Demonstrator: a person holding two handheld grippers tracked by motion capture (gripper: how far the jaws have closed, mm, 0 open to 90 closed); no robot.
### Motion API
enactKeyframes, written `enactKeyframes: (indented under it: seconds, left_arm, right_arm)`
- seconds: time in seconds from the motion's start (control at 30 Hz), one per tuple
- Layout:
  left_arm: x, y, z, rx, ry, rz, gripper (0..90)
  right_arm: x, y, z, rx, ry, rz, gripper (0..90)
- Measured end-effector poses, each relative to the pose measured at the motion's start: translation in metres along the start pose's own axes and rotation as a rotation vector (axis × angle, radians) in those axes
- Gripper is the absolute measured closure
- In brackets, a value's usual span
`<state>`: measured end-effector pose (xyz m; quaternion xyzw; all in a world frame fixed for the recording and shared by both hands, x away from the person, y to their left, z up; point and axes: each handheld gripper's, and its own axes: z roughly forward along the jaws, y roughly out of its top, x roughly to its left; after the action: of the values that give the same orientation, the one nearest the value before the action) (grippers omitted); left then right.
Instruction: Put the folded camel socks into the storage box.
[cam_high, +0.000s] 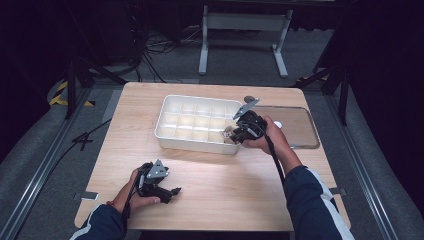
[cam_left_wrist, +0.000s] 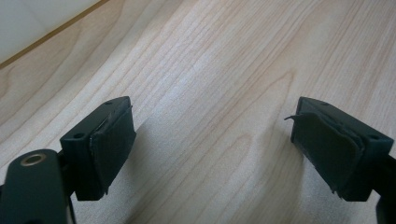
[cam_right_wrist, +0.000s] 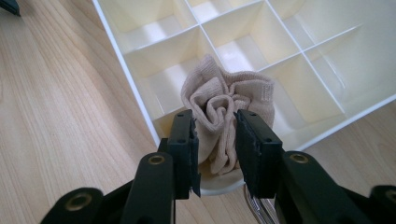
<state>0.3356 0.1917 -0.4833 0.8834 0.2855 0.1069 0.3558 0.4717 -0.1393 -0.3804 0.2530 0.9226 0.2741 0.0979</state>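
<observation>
Right tool (cam_right_wrist: 215, 140) clamped narrow on beige sock (cam_right_wrist: 224, 105) bunched over tray (cam_high: 167, 136) near-right cell; soft, light, floppy, so best pinched mid-bunch w/ folds gathered; left tool (cam_left_wrist: 212, 140) wide, empty, low over bench (cam_high: 225, 195).

A clear lid (cam_high: 290, 125) lies flat on the wooden table (cam_high: 210, 175), just right of centre — a small white knob sits near its left edge. Behind the table, cables (cam_high: 160, 47) trail across the grey floor (cam_high: 240, 70) beside a white metal stand (cam_high: 245, 22).
</observation>
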Motion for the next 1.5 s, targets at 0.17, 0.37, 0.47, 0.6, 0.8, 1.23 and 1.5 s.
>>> enactKeyframes:
  seconds: [0.17,0.37,0.47,0.6,0.8,1.23,1.5]
  left_arm:
    - [0.0,0.0,0.0,0.0,0.001,0.0,13.7]
    - [0.0,0.0,0.0,0.0,0.001,0.0,13.7]
    - [0.0,0.0,0.0,0.0,0.001,0.0,13.7]
    - [0.0,0.0,0.0,0.002,0.002,0.002,13.7]
    - [0.0,0.0,0.0,0.001,0.001,0.002,13.7]
    - [0.0,0.0,0.0,0.001,0.001,0.003,13.7]
    - [0.0,0.0,0.0,0.001,0.001,0.003,13.7]
  right_arm:
    - [0.006,-0.004,-0.005,-0.02,-0.009,-0.015,66.3]
    - [0.01,-0.008,-0.014,-0.063,-0.009,-0.03,65.1]
    - [0.014,-0.012,-0.018,-0.076,-0.015,-0.038,64.2]
    - [0.016,-0.017,-0.023,-0.091,-0.02,-0.03,62.0]
    - [0.017,-0.025,-0.032,-0.1,-0.049,-0.032,59.8]
    - [0.022,-0.045,-0.049,-0.141,-0.103,-0.03,46.1]
    - [0.024,-0.06,-0.057,-0.132,-0.111,-0.049,44.3]
